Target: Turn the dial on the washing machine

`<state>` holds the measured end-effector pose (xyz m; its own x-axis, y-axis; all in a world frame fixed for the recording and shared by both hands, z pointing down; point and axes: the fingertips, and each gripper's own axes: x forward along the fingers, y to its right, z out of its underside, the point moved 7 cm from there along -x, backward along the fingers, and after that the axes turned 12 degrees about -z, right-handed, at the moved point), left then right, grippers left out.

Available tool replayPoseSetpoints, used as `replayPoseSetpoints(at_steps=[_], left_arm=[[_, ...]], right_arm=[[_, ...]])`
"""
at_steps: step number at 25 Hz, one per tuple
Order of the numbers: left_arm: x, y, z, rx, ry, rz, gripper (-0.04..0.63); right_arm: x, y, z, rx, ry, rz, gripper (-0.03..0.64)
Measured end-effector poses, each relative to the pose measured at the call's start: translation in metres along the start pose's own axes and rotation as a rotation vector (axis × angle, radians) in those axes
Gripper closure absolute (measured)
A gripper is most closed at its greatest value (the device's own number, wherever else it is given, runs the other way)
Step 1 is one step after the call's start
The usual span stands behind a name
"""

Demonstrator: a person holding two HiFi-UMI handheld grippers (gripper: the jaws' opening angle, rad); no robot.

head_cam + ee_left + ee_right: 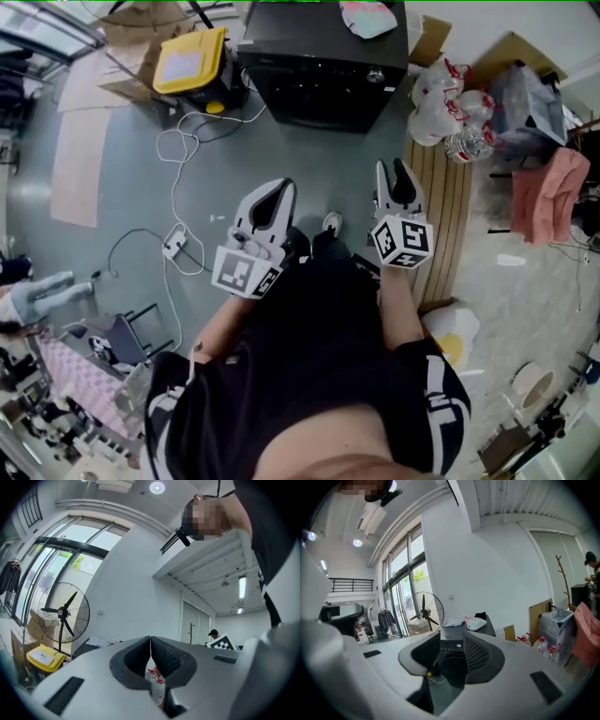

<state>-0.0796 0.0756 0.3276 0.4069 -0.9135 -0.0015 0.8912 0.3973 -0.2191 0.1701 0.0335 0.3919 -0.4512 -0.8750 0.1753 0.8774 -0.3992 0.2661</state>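
The black washing machine [323,61] stands at the far end of the grey floor, with its small silver dial [376,76] on the front panel at the right. Both grippers are held well short of it, near the person's waist. My left gripper [284,185] points toward the machine; its jaws meet at the tips [150,640] with nothing in them. My right gripper [393,167] is a little closer to the machine and stands open and empty [451,641]. Through the gap between its jaws I see the machine's front and lit display [458,646], still far off.
A yellow box [190,59] and cardboard lie left of the machine. White cables [178,150] and a power strip [175,246] trail over the floor. Bagged water bottles [450,112], a slatted wooden board [450,206] and a pink cloth [553,192] are at the right. A standing fan [423,612] is behind.
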Motion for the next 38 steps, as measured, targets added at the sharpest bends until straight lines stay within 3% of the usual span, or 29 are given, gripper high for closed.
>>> replayPoseSetpoints(at_steps=[5,12,21,27,35,38], left_arm=[[0.067,0.001,0.014,-0.014,-0.031,0.007,0.572],[0.166,-0.036,0.036,-0.034,-0.053,0.045,0.573],[0.303,-0.089,0.078,-0.071,-0.105,0.106,0.573],[0.360,-0.109,0.117,-0.090,-0.171,0.122,0.572],[0.371,-0.126,0.150,-0.112,-0.219,0.117,0.572],[0.371,-0.126,0.154,-0.084,-0.223,0.122,0.572]], right_arm=[[0.075,0.066,-0.004,0.020,-0.030,0.000,0.443],[0.200,0.144,0.033,0.054,-0.114,0.022,0.402],[0.350,0.269,0.121,0.217,-0.263,0.134,0.325],[0.403,0.332,0.178,0.278,-0.317,0.206,0.308],[0.431,0.341,0.189,0.146,-0.367,0.226,0.330],[0.439,0.329,0.188,-0.099,-0.479,0.323,0.331]])
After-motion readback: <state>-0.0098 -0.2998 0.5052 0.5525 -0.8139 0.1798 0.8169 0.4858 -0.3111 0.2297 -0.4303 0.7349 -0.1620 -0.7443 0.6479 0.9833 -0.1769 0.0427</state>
